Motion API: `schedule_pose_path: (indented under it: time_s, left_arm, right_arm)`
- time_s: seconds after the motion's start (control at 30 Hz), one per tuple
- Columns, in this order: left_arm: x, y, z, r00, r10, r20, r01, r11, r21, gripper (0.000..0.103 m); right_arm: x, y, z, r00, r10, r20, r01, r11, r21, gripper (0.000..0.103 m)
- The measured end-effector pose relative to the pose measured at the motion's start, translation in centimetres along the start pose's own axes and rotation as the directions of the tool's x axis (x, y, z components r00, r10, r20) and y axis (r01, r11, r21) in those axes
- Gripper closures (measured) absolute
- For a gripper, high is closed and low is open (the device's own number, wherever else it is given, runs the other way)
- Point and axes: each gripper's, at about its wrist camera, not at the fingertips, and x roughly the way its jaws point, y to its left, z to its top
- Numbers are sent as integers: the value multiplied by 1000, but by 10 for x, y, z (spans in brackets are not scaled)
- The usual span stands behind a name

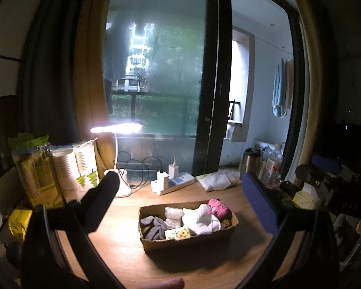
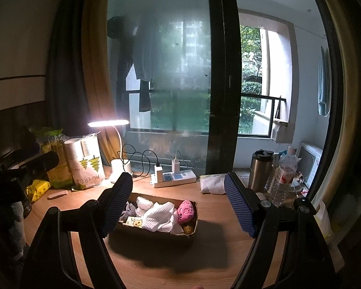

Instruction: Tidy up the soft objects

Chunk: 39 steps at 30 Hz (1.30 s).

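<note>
Two claws [image 1: 180, 200] [image 2: 178, 202] agape, one box [image 1: 190, 239]

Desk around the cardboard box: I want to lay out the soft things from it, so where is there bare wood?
Bare wood lies in front of the cardboard box, toward the camera, and in the strip between the box and the power strip. The left edge is crowded by the paper cup packs and lamp base; the right corner by the steel tumbler and water bottle.

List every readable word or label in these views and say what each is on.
"PAPER CU", printed sideways and cut off at the edge: on the cup sleeve.
Yellow pack: print too blurred to read.
Bottle label: too small to read.
Small card in the box: a cartoon picture, no legible text.
</note>
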Motion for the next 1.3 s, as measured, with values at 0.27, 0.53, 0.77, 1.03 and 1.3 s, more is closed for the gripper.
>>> schedule_pose_path:
  time_s: [0.27, 0.53, 0.77, 1.03, 1.3]
  left_arm:
    - [0, -1, -1, 1000, -3, -3, 3, 1000, -1, 1]
    - [0, -2, -4, 1000, -12, -9, 12, 1000, -1, 1]
    - [-1, -3, -3, 1000, -19, -10, 19, 1000, 2, 1]
    - [-3, -4, -3, 1000, -23, -13, 23, 1000, 3, 1]
    - [-1, -6, -3, 999, -36, -17, 36, 999, -1, 1]
  right_arm:
    - [1, 0, -1, 1000, 0, -2, 0, 1000, 2, 22]
    - [1, 0, -1, 1000, 0, -3, 0, 1000, 3, 22]
    - [2, -1, -2, 1000, 0, -4, 0, 1000, 4, 22]
    - [2, -1, -2, 1000, 1, -4, -1, 1000, 5, 22]
    - [2, -2, -3, 1000, -1, -5, 1, 1000, 6, 22]
